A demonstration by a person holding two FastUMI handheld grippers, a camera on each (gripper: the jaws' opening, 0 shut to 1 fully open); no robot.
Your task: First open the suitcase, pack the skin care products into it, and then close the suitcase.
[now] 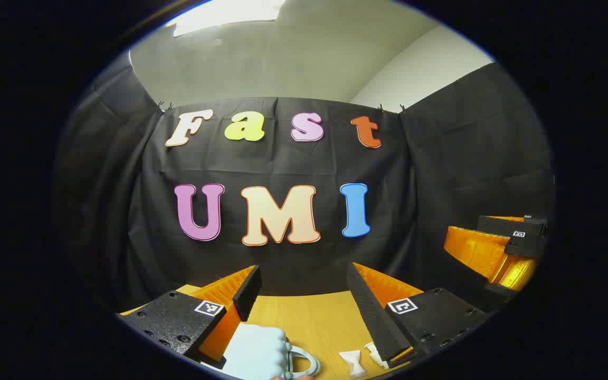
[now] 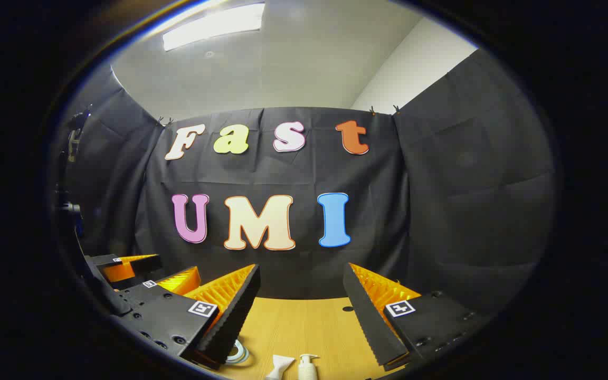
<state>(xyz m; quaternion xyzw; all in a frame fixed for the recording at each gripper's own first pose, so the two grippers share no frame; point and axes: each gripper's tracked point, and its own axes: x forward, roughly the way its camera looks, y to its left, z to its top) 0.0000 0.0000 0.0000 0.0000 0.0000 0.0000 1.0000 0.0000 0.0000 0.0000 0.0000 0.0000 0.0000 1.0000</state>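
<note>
Pale-blue suitcase (image 1: 255,352), lid down, on table (image 1: 304,316) just below left gripper (image 1: 301,295), nearer arm. Both claws wide, empty. Skin care products (image 2: 296,367) below right gripper (image 2: 298,298).

The left gripper (image 1: 304,311) stands with its fingers (image 1: 375,311) wide apart above the tan wooden table (image 1: 309,316). A pale blue ribbed suitcase (image 1: 256,353) with a loop handle lies just inside the left finger; small white skin care tubes (image 1: 354,363) lie beside the right finger.
</note>
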